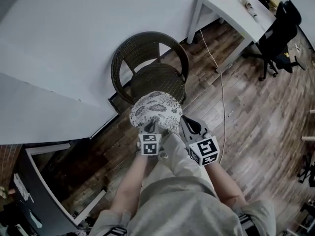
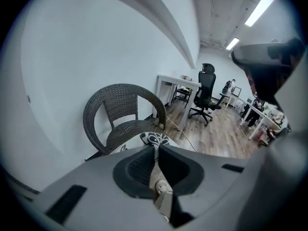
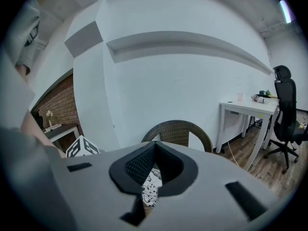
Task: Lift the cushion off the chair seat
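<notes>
1. The cushion (image 1: 155, 109) appears lifted just above the front edge of the chair seat (image 1: 157, 80).
2. The left gripper (image 1: 149, 128) and right gripper (image 1: 184, 121) each clench its near rim.
3. Raise both evenly, level, so neither thin pinch of fabric slips.

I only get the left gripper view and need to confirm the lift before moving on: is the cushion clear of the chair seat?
Observer: Head view shows the cushion raised in front of the wicker chair; its woven seat lies bare.
Operator: Does the right gripper hold it too?
Observer: Yes, the right gripper has patterned fabric pinched between its shut jaws in its own view.
Operator: Where do they grip?
Observer: Both on the cushion's near edge, the left gripper close beside the right.
</notes>
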`<state>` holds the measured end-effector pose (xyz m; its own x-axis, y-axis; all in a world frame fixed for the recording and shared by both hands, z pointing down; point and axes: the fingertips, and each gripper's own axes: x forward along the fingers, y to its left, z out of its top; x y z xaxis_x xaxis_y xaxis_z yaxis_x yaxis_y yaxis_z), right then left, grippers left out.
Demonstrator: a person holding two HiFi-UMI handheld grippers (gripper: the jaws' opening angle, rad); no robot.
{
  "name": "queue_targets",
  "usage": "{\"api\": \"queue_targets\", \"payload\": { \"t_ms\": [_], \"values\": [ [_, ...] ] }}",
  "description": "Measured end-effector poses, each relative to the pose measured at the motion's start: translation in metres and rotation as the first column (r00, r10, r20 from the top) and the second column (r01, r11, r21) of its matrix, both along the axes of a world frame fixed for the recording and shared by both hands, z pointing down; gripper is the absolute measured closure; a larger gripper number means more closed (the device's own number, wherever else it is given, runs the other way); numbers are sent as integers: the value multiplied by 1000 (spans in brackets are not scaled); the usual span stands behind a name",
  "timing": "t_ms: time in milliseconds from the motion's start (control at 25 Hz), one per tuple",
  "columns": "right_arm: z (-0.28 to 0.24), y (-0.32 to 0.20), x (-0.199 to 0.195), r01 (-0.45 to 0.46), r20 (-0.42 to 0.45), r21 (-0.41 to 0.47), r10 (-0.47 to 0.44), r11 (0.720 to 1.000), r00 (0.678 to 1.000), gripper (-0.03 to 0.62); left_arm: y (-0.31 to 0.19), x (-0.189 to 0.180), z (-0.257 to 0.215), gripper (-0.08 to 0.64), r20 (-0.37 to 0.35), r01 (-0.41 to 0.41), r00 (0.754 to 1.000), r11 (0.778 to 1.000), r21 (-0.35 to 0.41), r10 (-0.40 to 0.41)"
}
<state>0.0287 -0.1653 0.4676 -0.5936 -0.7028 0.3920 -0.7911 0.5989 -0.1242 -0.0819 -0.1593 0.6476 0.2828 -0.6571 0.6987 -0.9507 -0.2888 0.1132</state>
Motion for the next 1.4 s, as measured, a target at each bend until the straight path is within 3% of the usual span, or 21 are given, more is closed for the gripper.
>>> {"api": "queue_targets", "payload": {
  "t_ms": [560, 800, 1400],
  "values": [
    [-69, 55, 3, -18, 47, 125, 12, 992, 999, 597, 47, -4, -128, 536, -114, 74, 992, 984, 159, -56],
    [-90, 67, 7, -30, 66, 173, 19, 984, 998, 598, 62, -7, -168, 535, -194, 111, 978, 975, 191, -74],
    [-108, 81, 14, -71, 89, 224, 52, 972, 995, 597, 71, -10, -243, 535, -240, 115, 970, 944, 311, -39]
  ]
}}
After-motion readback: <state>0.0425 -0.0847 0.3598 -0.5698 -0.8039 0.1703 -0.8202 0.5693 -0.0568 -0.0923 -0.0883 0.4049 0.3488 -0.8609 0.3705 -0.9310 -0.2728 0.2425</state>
